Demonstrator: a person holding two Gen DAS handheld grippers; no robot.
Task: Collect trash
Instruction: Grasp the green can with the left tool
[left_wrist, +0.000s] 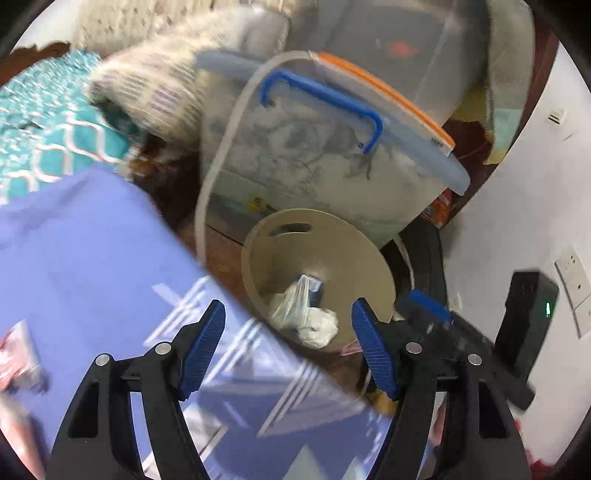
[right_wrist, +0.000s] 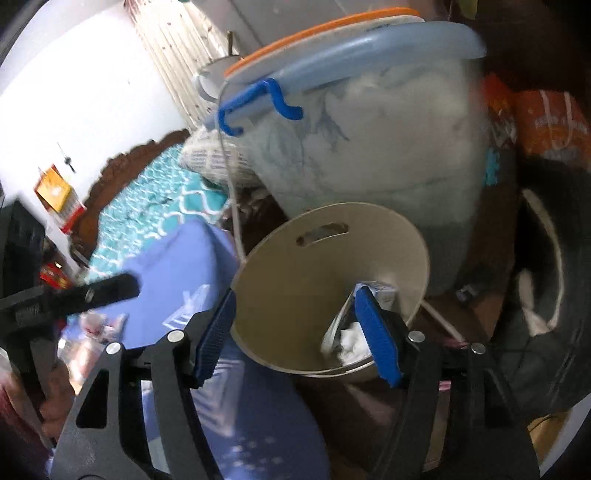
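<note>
A beige waste bin (left_wrist: 343, 254) stands on the floor beside the bed, with a clear plastic bag and crumpled white paper (left_wrist: 310, 317) at its bottom. It also shows in the right wrist view (right_wrist: 295, 295), trash (right_wrist: 351, 339) inside. My left gripper (left_wrist: 288, 347) is open and empty, held above the bin's near rim. My right gripper (right_wrist: 299, 332) is open and empty, right over the bin's mouth. A pink wrapper (left_wrist: 18, 354) lies on the blue sheet (left_wrist: 92, 258) at far left. The other gripper (left_wrist: 454, 328) shows at the bin's right.
A large clear storage tub (left_wrist: 332, 155) with blue handle and orange lid stands behind the bin; it shows too in the right wrist view (right_wrist: 369, 147). A teal patterned bedspread (right_wrist: 155, 192) and pillow (left_wrist: 155, 85) lie beyond. White wall (left_wrist: 517, 203) with sockets at right.
</note>
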